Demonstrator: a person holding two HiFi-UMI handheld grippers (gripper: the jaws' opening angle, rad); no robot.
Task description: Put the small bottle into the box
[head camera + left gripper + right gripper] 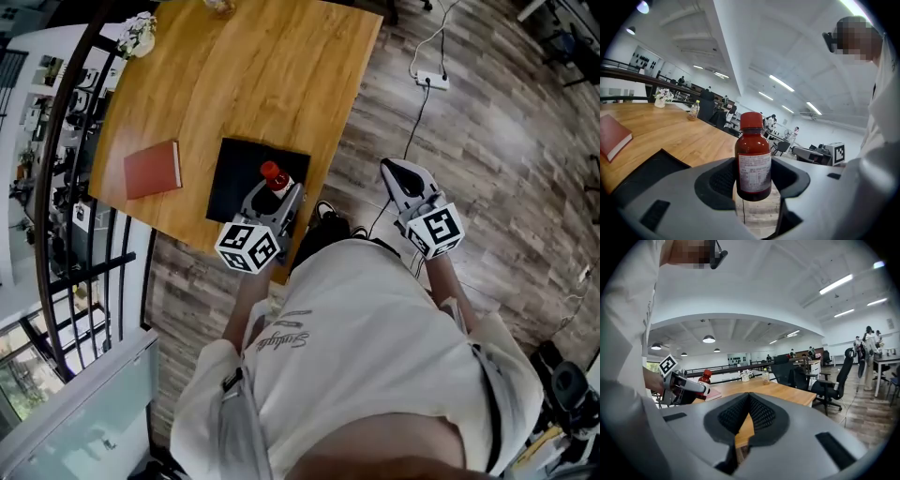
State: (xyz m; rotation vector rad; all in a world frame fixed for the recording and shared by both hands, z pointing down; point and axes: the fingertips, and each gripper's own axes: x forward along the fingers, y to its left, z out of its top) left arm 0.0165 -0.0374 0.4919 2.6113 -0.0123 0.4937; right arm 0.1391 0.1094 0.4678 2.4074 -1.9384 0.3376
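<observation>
The small brown bottle (274, 177) with a red cap stands upright between the jaws of my left gripper (278, 195), which is shut on it. In the left gripper view the bottle (753, 161) fills the middle, its white label facing me, with the pads of that gripper (752, 185) pressing its lower half. It hangs over the near right part of the black box (236, 174), a flat dark square near the table's front edge. My right gripper (405, 178) is off the table to the right, above the floor, shut and empty; its jaws (749, 405) meet.
A red book (152, 169) lies left of the box on the wooden table (262, 66). A small flower vase (138, 34) stands at the far left corner. A power strip (432, 81) with cable lies on the floor. A dark railing (66, 122) runs along the table's left side.
</observation>
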